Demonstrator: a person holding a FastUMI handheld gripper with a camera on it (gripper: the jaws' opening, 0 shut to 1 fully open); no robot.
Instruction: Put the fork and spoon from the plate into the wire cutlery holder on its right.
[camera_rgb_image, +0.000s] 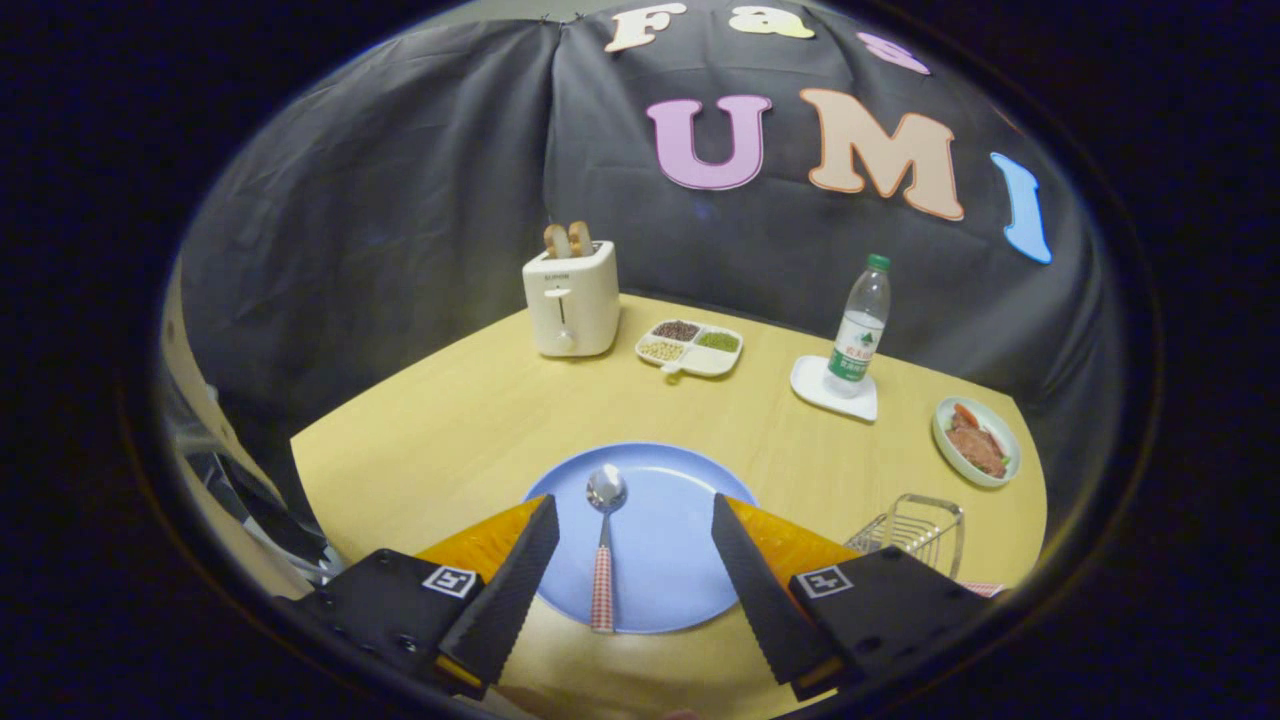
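Over the plate, the gripper is held wide open.
Between its fingers the spoon is seen lying untouched, long axis along them, bowl pointed away; the wire cutlery holder is set right of the plate.

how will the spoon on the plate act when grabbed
The spoon looks stiff, thin and light. Lying flat on the smooth plate, it may slide. The open gripper straddles it; its patterned handle probably grips better than the shiny bowl.
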